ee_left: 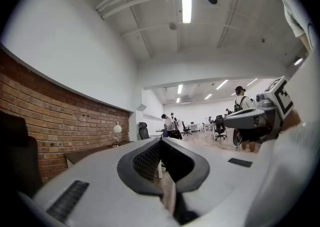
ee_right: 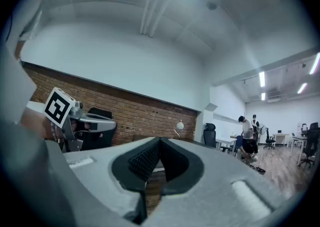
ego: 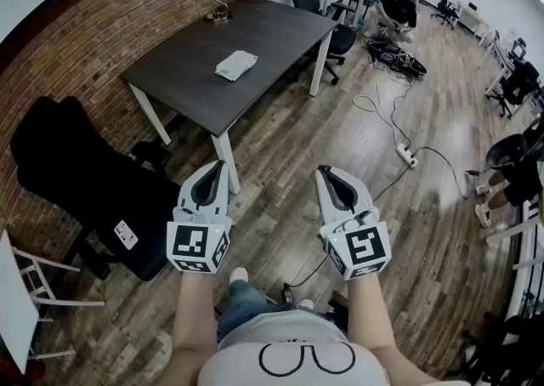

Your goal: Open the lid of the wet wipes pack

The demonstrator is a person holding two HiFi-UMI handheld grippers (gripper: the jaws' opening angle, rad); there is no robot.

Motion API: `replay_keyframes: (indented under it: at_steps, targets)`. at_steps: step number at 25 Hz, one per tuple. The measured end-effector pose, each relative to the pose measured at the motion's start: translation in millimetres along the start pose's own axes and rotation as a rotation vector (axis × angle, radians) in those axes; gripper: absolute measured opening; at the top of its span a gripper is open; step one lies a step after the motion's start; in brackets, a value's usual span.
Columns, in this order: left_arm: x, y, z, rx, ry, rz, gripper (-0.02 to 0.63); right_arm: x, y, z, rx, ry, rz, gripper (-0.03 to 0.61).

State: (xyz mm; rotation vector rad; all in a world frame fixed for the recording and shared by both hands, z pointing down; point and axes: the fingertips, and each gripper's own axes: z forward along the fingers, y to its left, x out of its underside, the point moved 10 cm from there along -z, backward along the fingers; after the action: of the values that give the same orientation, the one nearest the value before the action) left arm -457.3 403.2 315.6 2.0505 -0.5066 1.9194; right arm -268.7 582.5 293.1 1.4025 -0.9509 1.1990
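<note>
Jaws closed and empty on left gripper point(ego: 218, 164) and right gripper point(ego: 324, 171); far off, a flat, pale wet wipes pack point(ego: 235, 65) lies on a dark matte table point(ego: 280, 23).

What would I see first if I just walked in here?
The left gripper and right gripper, each with a black-and-white marker cube, stick out side by side over the wooden floor, both shut and empty. Further off, the pale wet wipes pack lies on the dark table beside the brick wall.
</note>
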Motion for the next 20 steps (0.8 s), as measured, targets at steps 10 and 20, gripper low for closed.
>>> replay_keyframes:
  at_steps: [10,20]
  targets:
    - [17,112,37,0.107,0.01,-0.01,-0.002,-5,54,104,0.083,0.043,-0.009,0.002]
    - [30,148,86,0.144,0.009,-0.04,-0.002,0,48,163,0.108,0.056,-0.013,0.002]
